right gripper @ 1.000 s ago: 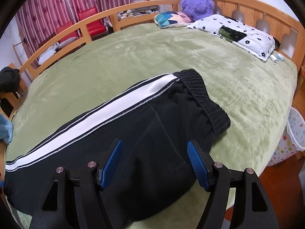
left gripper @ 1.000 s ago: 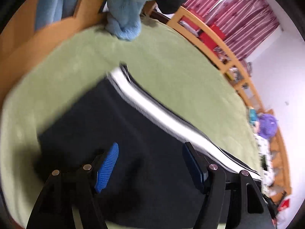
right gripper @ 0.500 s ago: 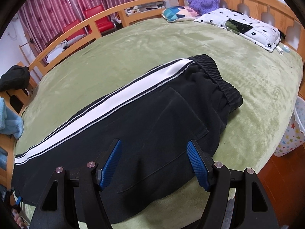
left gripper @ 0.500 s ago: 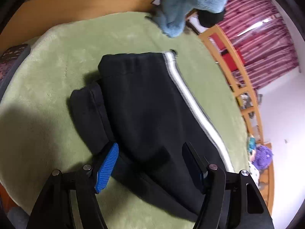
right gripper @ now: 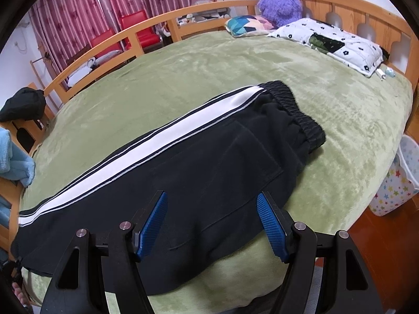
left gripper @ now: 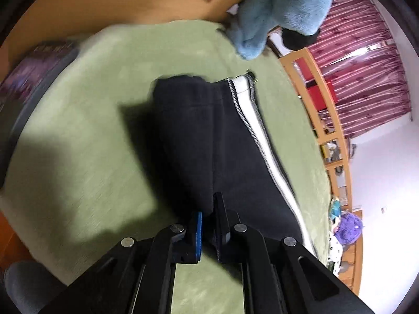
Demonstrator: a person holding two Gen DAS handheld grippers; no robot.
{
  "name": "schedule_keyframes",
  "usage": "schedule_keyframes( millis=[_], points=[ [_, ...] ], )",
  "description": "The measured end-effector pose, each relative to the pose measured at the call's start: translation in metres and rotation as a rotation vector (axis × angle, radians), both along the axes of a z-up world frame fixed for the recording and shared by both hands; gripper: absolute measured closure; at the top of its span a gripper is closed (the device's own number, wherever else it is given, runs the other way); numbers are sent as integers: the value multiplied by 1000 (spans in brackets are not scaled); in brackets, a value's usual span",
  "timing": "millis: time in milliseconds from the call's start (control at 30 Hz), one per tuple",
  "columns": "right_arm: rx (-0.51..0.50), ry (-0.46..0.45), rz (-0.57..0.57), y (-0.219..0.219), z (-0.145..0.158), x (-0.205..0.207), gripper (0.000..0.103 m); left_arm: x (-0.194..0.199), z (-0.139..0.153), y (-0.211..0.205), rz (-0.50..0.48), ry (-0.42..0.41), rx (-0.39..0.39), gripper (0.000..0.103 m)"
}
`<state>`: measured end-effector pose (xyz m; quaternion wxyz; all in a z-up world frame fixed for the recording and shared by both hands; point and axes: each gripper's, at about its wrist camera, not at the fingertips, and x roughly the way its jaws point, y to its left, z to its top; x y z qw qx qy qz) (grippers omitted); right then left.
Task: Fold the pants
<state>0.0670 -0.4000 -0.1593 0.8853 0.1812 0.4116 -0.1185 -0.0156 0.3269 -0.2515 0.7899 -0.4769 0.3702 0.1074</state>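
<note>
Black track pants with a white side stripe lie flat along the near edge of a bed covered in a green fleece blanket, the elastic waistband toward the pillow end and the leg cuffs toward the foot. In the left wrist view the left tongs have just been closing and now stand nearly together, pinching the near edge of the black fabric part-way along the leg; the fabric rises into a fold between the blue pads. The right tongs stand wide over the seat of the pants, near the back pocket, with nothing gripped between the pads; whether they touch the cloth cannot be told. A light blue plush blanket hangs over the wooden footboard. At the head of the bed sit a white flower-print pillow, a geometric cushion and a purple plush toy.
</note>
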Motion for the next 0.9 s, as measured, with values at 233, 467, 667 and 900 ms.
schedule_keyframes(
  millis=[233, 467, 667, 900],
  points=[
    [99, 10, -12, -37, -14, -18, 29, -3, -2, -14, -10, 31, -32, 63],
    [225, -41, -94, -88, -38, -26, 25, 3, 7, -48, -73, 87, 75, 42],
    [421, -133, -144, -130, -69, 9, 21, 5, 8, -52, -19, 115, 81, 42],
    [667, -141, -219, -155, -116, 74, 25, 5, 8, -60, 45, 141, 105, 42]
  ],
)
